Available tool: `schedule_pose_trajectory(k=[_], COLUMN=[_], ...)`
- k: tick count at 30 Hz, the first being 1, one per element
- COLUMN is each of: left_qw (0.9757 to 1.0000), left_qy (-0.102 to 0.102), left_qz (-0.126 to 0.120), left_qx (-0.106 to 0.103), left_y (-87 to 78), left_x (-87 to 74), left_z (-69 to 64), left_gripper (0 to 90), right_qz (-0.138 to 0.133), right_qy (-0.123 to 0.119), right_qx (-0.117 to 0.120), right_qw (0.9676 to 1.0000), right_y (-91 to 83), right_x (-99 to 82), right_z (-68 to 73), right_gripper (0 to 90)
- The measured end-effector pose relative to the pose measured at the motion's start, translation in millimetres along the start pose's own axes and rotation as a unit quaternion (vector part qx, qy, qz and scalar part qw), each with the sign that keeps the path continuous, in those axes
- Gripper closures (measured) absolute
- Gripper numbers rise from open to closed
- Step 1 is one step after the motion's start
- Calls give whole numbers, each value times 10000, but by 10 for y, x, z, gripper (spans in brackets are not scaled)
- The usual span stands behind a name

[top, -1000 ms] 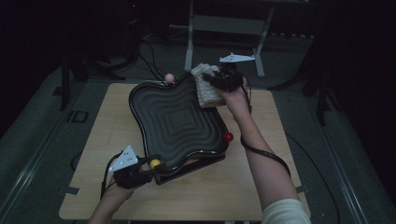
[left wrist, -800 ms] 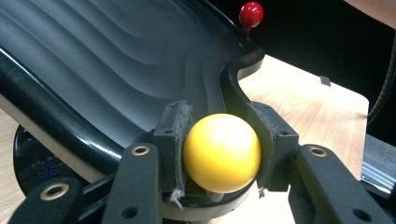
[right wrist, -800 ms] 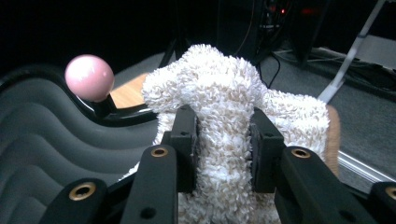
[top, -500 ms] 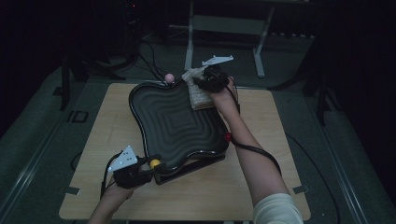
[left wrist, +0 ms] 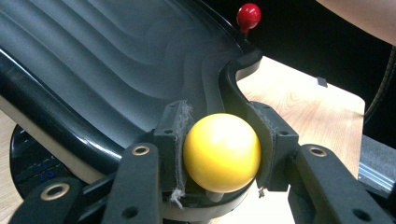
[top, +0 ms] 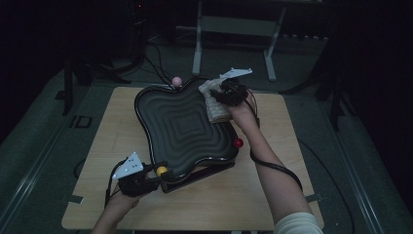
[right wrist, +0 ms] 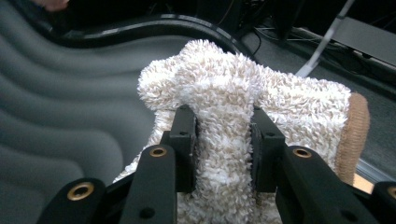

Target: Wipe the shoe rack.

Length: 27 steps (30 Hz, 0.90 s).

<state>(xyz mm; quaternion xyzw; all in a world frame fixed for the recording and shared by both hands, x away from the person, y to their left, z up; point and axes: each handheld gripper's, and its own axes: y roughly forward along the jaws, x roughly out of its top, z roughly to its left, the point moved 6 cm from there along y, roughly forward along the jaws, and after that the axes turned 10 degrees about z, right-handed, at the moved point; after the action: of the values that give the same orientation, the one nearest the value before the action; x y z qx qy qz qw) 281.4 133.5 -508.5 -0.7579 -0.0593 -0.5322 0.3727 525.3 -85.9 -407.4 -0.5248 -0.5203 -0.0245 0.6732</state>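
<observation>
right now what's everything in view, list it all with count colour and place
tray: 1, black, wavy ridged, middle of the table
yellow knob: 1, yellow ball, tray's near corner
red knob: 1, red, tray's right edge
pink knob: 1, pink, tray's far edge
towel: 1, cream terry with tan edge, tray's far right corner
table: 1, light wood
metal stand: 1, grey, floor beyond the table
left gripper: 1, black, shut on the yellow knob
right gripper: 1, black, shut on the towel
forearms: 2, from the bottom edge
</observation>
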Motion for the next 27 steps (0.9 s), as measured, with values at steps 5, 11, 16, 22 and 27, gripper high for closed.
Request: schedule_pose_trajectory(k=[5,11,16,22,27], left_qw=[10000,10000,10000,10000,10000], left_qy=[-5,-11,-22,-7,-10], left_qz=[-13,-1,-10,-10,-31], left_qx=[35,29,19,14,31], left_y=[0,0,2,1,2], left_x=[-2,0,2,-1,-3], left_z=[-4,-5,-4,-4,-5], left_gripper=[592,592,592,592,592], right_qz=[-17,129,165,200,266], right_qy=[-89,33,78,165,115], right_qx=[40,28,182,392,448], right_qw=[10000,9999,9997,9989,9986], right_y=[-64,-140,-199,-258,-295], right_x=[-154,-380,-581,-787,-892], right_z=[33,25,57,52,58], right_gripper=[680,675,675,675,675])
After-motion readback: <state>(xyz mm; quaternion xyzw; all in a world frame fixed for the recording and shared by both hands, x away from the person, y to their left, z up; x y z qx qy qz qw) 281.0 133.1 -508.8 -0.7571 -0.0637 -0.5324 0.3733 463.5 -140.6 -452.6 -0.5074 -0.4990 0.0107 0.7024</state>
